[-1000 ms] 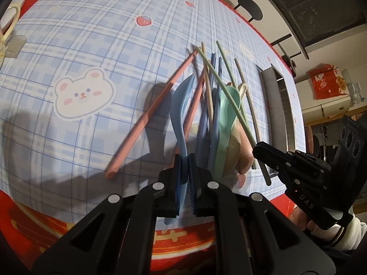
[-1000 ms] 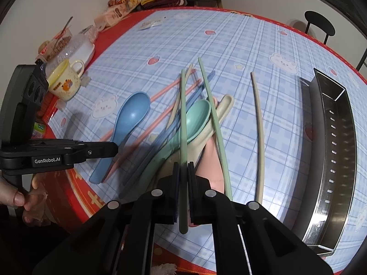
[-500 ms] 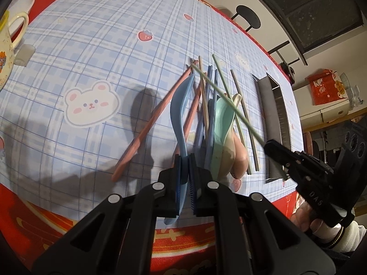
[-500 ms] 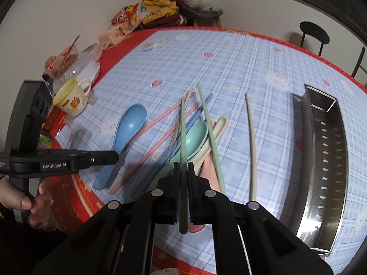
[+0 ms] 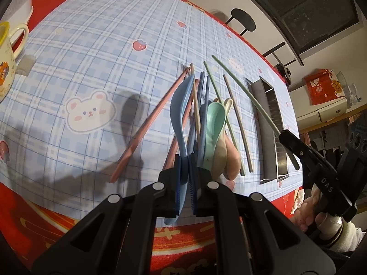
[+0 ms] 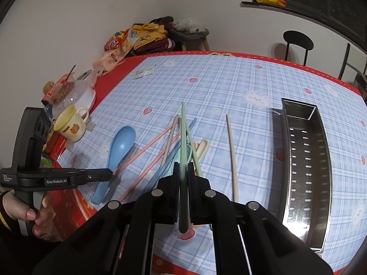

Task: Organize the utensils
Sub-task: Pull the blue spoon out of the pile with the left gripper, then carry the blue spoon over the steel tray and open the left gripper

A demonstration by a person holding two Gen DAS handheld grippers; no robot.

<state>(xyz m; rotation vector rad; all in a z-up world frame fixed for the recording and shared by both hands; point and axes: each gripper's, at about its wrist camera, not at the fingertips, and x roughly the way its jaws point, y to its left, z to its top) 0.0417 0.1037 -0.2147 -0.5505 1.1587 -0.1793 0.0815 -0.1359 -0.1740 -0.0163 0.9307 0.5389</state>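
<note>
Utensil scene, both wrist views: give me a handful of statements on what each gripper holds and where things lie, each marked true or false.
1. The left gripper is shut on the blue spoon. True.
2. The right gripper is open and holds nothing. False: it is shut on a green chopstick.
3. The metal tray already holds several chopsticks. False: nothing shows inside it.
4. A cream chopstick lies alone between the utensil pile and the tray. True.
5. The yellow-rimmed mug lies tipped over. False: it stands upright.
</note>
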